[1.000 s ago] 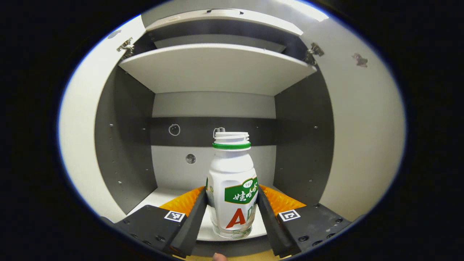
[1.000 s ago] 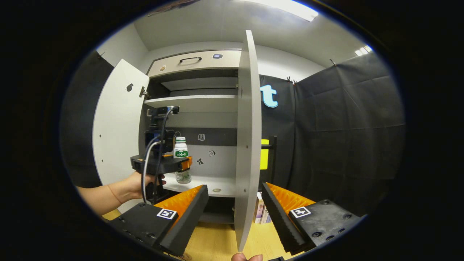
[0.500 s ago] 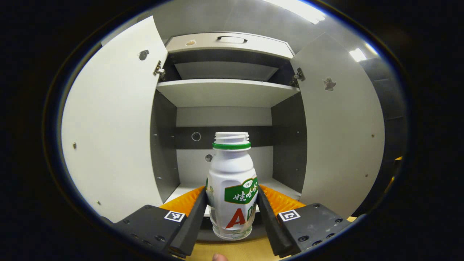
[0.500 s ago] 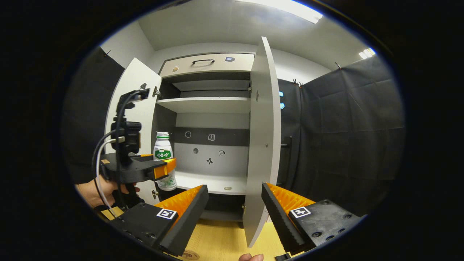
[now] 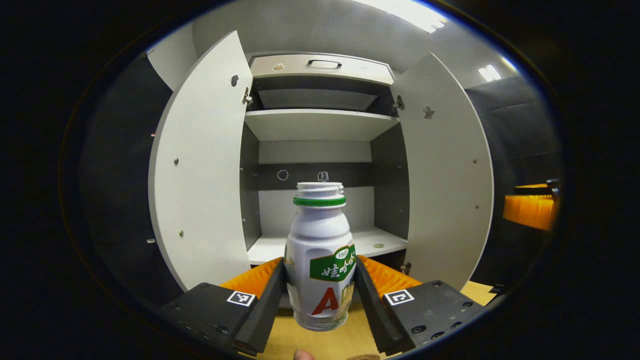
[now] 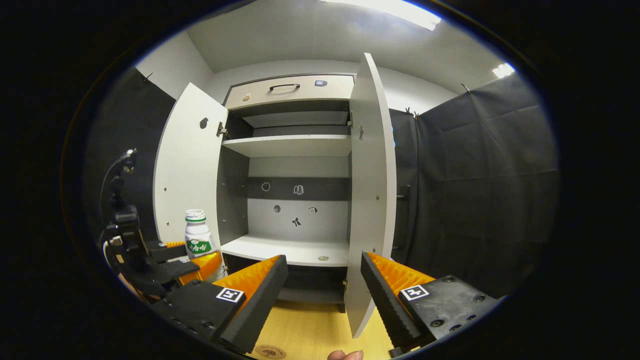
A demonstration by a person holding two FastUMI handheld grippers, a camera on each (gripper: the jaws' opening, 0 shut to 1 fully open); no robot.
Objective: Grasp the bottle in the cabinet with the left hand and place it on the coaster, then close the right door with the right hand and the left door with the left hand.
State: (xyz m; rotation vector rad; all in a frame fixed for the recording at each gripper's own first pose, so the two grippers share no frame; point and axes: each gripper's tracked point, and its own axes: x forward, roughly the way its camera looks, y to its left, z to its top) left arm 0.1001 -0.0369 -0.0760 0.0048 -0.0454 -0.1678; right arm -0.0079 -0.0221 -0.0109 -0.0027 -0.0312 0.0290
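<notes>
1. In the left gripper view, the left gripper (image 5: 320, 287) is seen clamped on the bottle (image 5: 320, 250); both fingers are pressed against the lower sides of its body, one on each side.
2. The bottle is held upright between the jaws, its neck ring and open mouth rising well above the fingers and its clear base showing below them, over the wooden tabletop (image 5: 320, 342).
3. In the right gripper view, the right gripper (image 6: 324, 295) is seen with its jaws spread wide, and nothing is held or touched between them.
4. In that same view the bottle (image 6: 198, 239) is seen at the left, gripped by the left gripper (image 6: 200, 260), in front of the left door (image 6: 187, 170) and outside the cabinet (image 6: 295, 150).
5. The right door (image 6: 372, 190) is seen standing open, nearly edge-on, with its lower end between the right gripper's spread fingers, farther off. A round coaster (image 6: 270, 352) is partly seen on the tabletop at the bottom edge.
6. Compared with one second ago, the bottle has been drawn out of the cabinet: it was then standing over the lower shelf (image 5: 320, 245) inside, and both doors and the tabletop are now seen around it. The grip on it is unchanged.
7. The right gripper's jaws are as wide open as before.
</notes>
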